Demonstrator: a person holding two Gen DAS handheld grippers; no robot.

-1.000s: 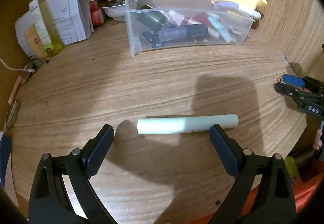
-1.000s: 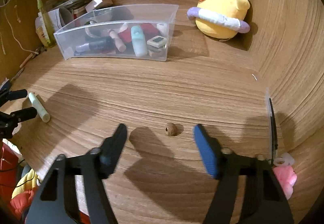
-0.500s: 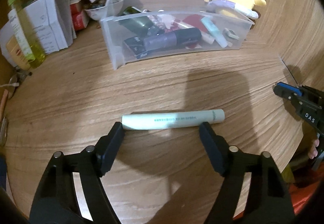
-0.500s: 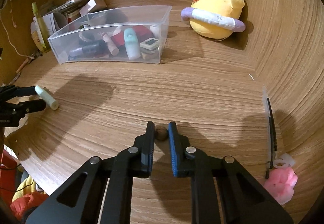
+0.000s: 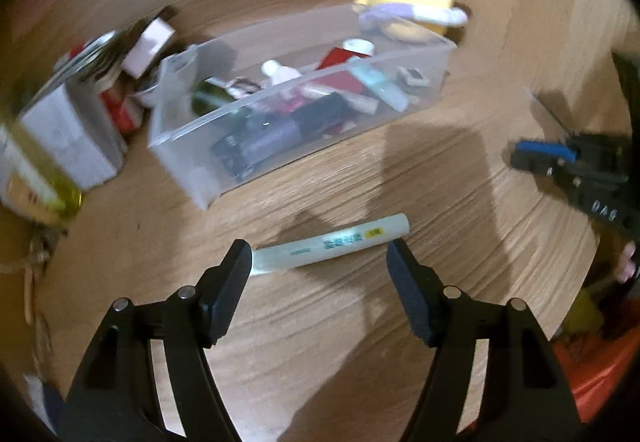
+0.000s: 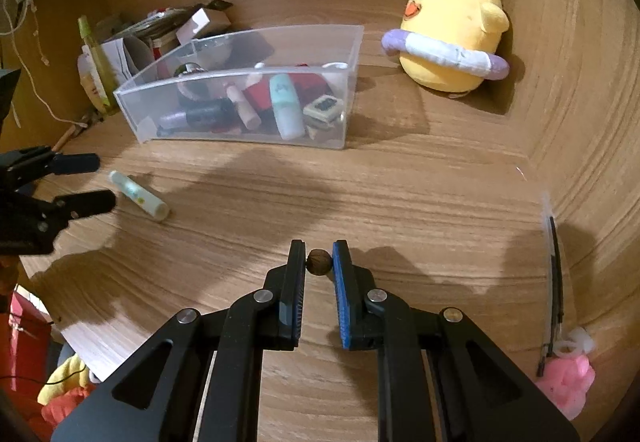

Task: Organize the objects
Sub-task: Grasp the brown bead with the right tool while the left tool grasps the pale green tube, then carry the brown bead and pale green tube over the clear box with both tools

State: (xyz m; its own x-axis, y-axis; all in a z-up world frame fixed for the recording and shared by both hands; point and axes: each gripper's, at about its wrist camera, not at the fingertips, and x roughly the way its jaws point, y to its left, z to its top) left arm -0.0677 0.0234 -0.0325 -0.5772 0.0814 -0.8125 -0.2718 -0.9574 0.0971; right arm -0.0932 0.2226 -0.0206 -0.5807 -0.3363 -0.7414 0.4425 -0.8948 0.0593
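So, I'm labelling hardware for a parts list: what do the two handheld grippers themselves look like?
Both are matte black plastic, with angular linkage arms joined by round silver rivets. The left gripper has flat black finger pads. The right gripper has a blue pad on one finger and white "DAS" lettering on its body. No cables or sleeves are visible.

The right gripper (image 6: 319, 262) has its jaws pinched on a small brown nut (image 6: 319, 262) near the front of the bench (image 6: 420, 210). Toward the left edge a pale green tube (image 6: 139, 196) lies flat beside the left gripper (image 6: 90, 182), whose jaws stand apart. A clear bin (image 6: 244, 118) of toiletries sits farther back, a yellow plush chick (image 6: 452, 30) in the back right corner.
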